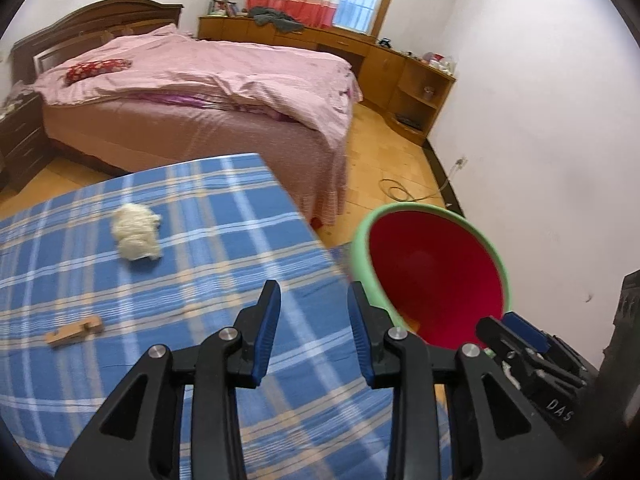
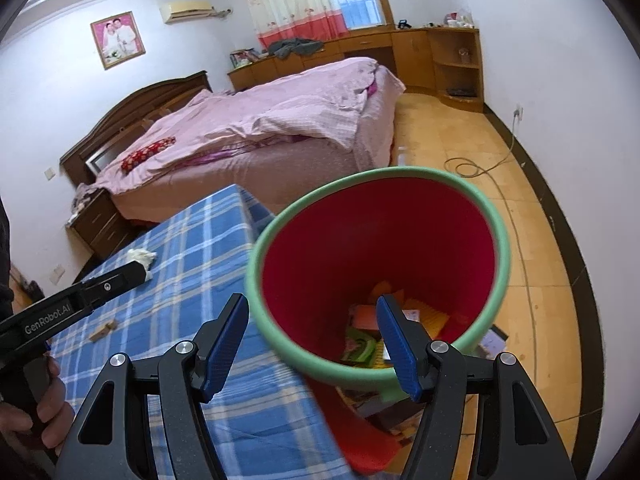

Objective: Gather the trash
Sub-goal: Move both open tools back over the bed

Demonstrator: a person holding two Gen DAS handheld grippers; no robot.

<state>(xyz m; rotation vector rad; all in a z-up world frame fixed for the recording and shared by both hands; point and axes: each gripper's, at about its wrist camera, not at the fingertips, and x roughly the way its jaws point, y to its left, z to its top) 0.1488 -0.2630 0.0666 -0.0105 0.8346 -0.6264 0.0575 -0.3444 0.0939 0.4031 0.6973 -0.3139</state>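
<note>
A red bin with a green rim (image 2: 496, 216) stands on the floor beside a table with a blue plaid cloth (image 2: 192, 280); it also shows in the left wrist view (image 1: 432, 280). Several colourful scraps (image 2: 360, 344) lie in its bottom. My right gripper (image 2: 312, 316) is open and empty, above the bin's near rim. My left gripper (image 1: 314, 304) is open and empty over the table's right edge. A crumpled white tissue (image 1: 136, 232) and a small wooden piece (image 1: 74, 332) lie on the cloth, far left of the left gripper. The tissue (image 2: 142, 258) also shows in the right wrist view.
A bed with pink bedding (image 1: 200, 80) stands behind the table. Wooden cabinets (image 1: 404, 76) line the far wall. A cable (image 2: 472, 168) lies coiled on the tiled floor by the right wall. A dark nightstand (image 1: 20, 140) stands left of the bed.
</note>
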